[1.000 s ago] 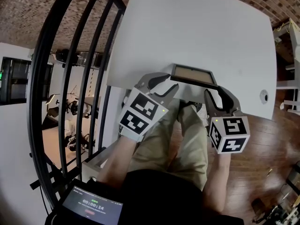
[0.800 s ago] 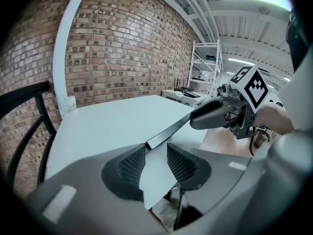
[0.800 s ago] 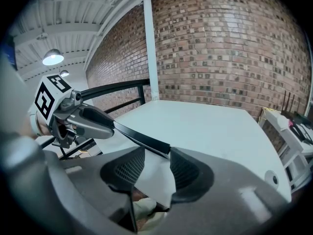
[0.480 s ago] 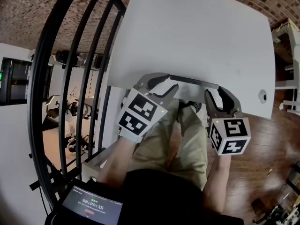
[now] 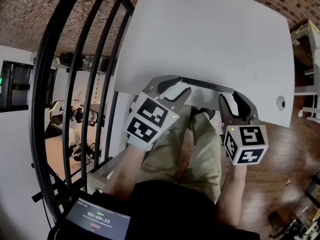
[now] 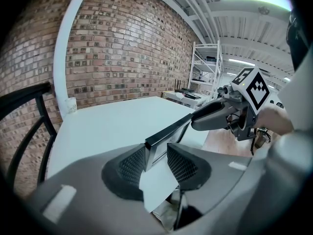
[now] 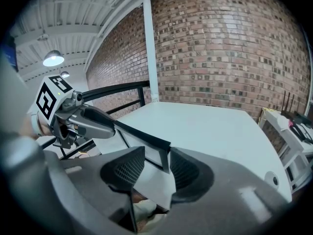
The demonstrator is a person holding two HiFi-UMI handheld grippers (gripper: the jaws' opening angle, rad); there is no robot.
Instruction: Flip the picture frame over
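The screen [image 5: 97, 223] at the lower left shows a timer reading 00:00:15

Left gripper [image 5: 175, 86] and right gripper [image 5: 231, 100] side by side, angled downward, fingers [image 6: 132, 165] clamping picture frame [image 5: 207, 85] ends.

The frame [image 5: 207, 85] stands on edge along the table's [image 5: 210, 34] near side, its ends between the left claw [image 5: 179, 85] and right claw [image 5: 227, 97]; a cup [image 6: 71, 105] sits far behind.

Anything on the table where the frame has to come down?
Nothing visible. The picture frame stands on edge at the near side of the table, its ends in the left gripper and right gripper. Beyond it only a cup sits at the far corner.
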